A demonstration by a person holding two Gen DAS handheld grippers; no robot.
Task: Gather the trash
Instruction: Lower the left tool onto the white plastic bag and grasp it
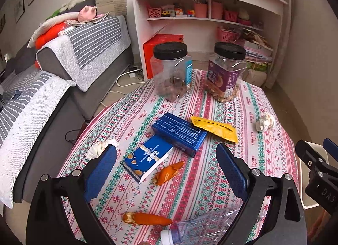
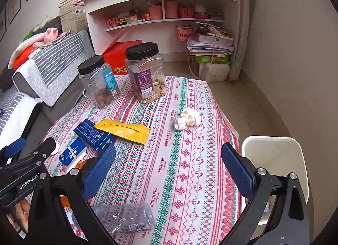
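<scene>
Crushed bottle (image 1: 202, 227) nearest; left hand-held gripper (image 1: 166, 156) wide open, empty; right hand-held gripper (image 2: 169, 156) likewise, touching nothing.

Near right of the tablecloth (image 2: 190, 181): bare; we pass freely. Far edge: two jars (image 2: 145, 71) block. Left: blue box (image 2: 93, 135), yellow packet (image 2: 124, 131), crushed bottle (image 2: 124, 217) crowd our passage.

Ahead of the left gripper (image 1: 165, 162) lie orange peels (image 1: 168, 174), blue cartons (image 1: 179, 134) and a yellow wrapper (image 1: 214, 127). A crushed bottle (image 1: 200, 227) lies flat under it.
</scene>
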